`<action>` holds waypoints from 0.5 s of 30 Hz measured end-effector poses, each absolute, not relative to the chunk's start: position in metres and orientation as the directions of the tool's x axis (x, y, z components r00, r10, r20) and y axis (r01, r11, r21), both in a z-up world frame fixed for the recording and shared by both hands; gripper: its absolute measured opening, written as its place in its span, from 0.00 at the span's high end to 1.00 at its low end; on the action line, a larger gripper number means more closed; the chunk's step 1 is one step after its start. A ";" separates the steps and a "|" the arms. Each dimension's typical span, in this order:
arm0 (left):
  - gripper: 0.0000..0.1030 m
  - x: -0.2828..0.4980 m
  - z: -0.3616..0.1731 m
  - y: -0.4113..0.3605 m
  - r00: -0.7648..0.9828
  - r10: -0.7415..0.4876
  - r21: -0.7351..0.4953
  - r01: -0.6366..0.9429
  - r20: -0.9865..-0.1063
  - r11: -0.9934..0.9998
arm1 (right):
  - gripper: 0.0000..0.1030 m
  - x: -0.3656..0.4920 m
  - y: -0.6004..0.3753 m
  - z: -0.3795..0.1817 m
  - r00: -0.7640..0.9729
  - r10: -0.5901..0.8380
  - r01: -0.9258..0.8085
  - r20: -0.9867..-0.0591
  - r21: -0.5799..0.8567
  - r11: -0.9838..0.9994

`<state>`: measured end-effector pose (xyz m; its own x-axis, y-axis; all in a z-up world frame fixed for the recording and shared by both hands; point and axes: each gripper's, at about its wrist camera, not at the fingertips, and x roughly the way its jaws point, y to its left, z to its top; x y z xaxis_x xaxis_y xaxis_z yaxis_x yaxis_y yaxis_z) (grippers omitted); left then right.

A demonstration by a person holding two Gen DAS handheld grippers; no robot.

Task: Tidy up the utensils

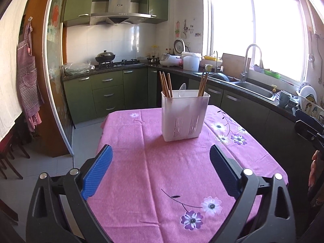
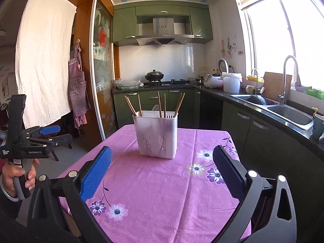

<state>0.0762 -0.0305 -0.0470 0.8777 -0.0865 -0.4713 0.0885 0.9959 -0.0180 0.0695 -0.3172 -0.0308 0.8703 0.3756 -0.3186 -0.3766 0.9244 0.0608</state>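
Chopsticks stand upright in the caddy mid-worktop, straight ahead of both tools; left tool and right tool gape wide, empty, about equally near.

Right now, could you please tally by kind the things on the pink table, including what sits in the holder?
White utensil holder: 1
White spoon: 1
Wooden chopsticks: about 8 (the right-hand cluster overlaps, so this is not certain)
Total: about 10
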 end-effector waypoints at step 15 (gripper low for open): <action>0.07 0.002 -0.021 -0.021 0.912 -0.018 -0.019 0.011 -0.411 1.000 | 0.05 -0.016 -0.325 -0.003 0.909 0.345 -0.340 -0.235 0.061 0.938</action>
<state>0.0024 -0.0213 -0.0210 0.9116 -0.0182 -0.4108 0.0112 0.9997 -0.0195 -0.0158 -0.3246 -0.0033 0.9090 0.3445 -0.2346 -0.3400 0.9384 0.0607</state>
